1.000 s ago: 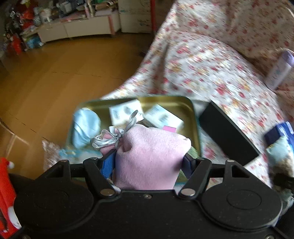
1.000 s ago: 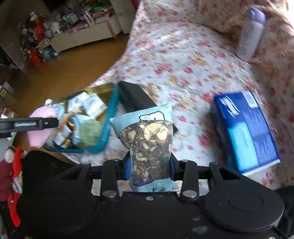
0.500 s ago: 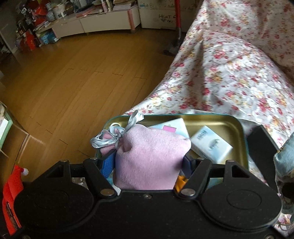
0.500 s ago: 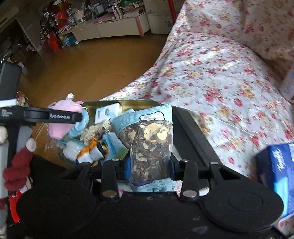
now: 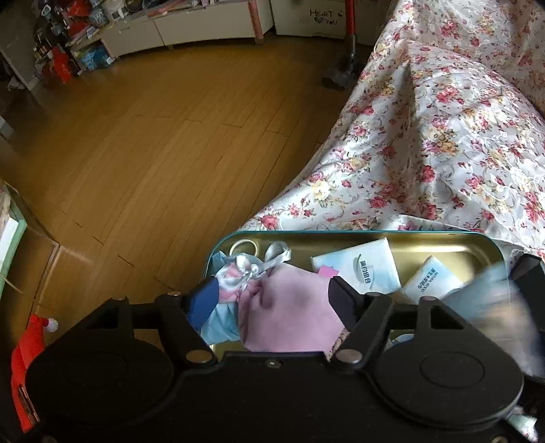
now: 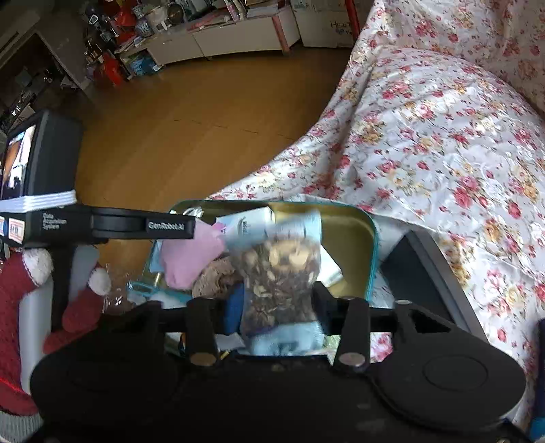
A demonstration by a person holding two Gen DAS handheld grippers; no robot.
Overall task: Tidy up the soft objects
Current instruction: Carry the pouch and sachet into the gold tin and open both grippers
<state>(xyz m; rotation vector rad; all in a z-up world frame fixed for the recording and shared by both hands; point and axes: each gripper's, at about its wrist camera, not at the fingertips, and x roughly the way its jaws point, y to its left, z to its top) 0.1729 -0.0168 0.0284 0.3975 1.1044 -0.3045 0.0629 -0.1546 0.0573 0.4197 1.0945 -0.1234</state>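
A teal-rimmed gold tin [image 5: 442,238] sits at the edge of the flowered sofa; it shows in the right wrist view too [image 6: 373,235]. My left gripper [image 5: 272,296] has opened wide; the pink pouch [image 5: 289,317] with its silver ribbon [image 5: 269,260] lies between the spread fingers, dropping into the tin. The right wrist view shows the pouch [image 6: 190,255] at the left finger's tip. My right gripper [image 6: 277,300] is spread around the blurred dried-flower sachet [image 6: 282,272] above the tin. White tissue packs [image 5: 357,269] lie inside.
A black lid [image 6: 432,283] lies right of the tin on the flowered cover [image 5: 442,153]. Wooden floor [image 5: 170,136] lies beyond the sofa edge. A red Santa toy [image 6: 20,300] is at the left. Cluttered low shelves [image 6: 221,30] line the far wall.
Both grippers moved over the tin and lower. The left jaws opened and the pink pouch slipped down. The right jaws widened and the sachet blurs, sliding down.
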